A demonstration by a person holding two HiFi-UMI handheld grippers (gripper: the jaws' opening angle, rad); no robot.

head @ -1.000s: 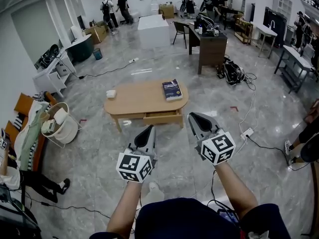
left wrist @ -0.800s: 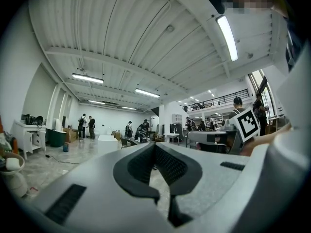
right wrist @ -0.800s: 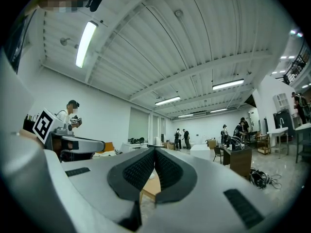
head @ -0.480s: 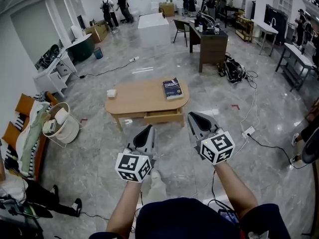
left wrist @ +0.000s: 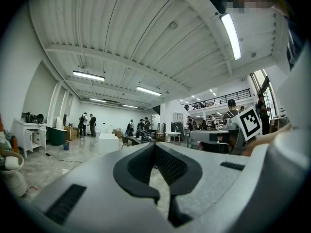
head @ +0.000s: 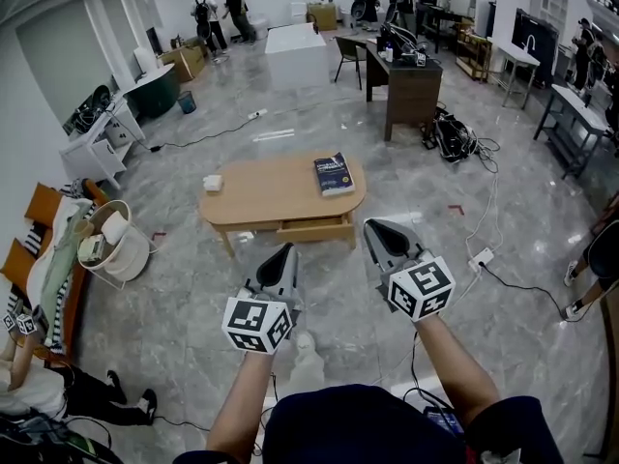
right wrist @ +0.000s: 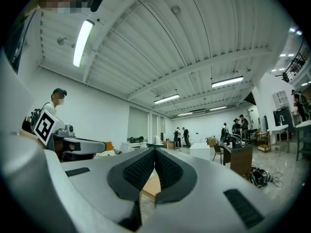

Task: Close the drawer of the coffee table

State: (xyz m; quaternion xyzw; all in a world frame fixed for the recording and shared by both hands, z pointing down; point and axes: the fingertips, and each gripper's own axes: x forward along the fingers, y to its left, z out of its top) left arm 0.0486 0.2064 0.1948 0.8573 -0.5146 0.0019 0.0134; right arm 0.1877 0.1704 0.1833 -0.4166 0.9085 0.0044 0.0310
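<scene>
Left gripper (head: 286, 252): held low and near, left of centre; jaws together, nothing between them.
Right gripper (head: 373, 227): beside it to the right; jaws closed tip to tip, also empty.
Cable (head: 506, 278): lies on the floor, near right.
Drawer (head: 315, 229): in the table's (head: 261, 196) near side, right of middle, pulled out a little; well apart from both grippers.
Book (head: 333, 173): lies on the far right of the tabletop, above the drawer.
Risk: a push off the drawer's centre would likely skew and jam it; too hard a push may shove the table and shift the book; stepping right risks catching the cable.
</scene>
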